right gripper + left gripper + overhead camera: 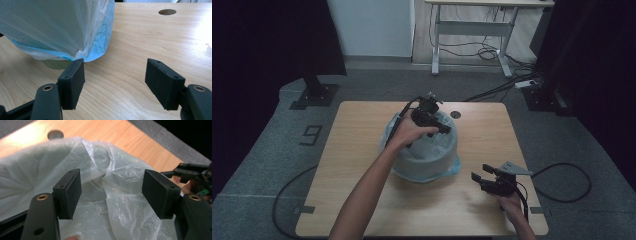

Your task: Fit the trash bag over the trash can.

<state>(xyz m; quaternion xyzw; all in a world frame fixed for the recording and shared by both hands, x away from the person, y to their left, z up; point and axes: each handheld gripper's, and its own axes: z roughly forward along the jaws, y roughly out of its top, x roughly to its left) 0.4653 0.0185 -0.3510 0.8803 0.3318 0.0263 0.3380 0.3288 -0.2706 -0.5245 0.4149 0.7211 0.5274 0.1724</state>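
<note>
A round bin (424, 167) lined with a clear plastic bag (432, 150) stands at the middle of the wooden table (362, 150). The bag's blue-edged skirt (95, 50) hangs down over the bin's outside, and a bit of greenish bin wall (56, 64) peeks out below it. My left gripper (443, 129) hovers over the bin's far rim, open; in the left gripper view crumpled bag film (32, 170) lies beyond the left gripper (112, 192), untouched by its pads. My right gripper (479, 172) rests low at the table's front right, open, and the right gripper (115, 80) points toward the bin's side.
A cable hole (455, 114) sits in the table behind the bin. From the left gripper view the right gripper (185, 170) appears at the right edge. Cables trail off both sides onto the grey floor; a desk frame (472, 30) stands far back.
</note>
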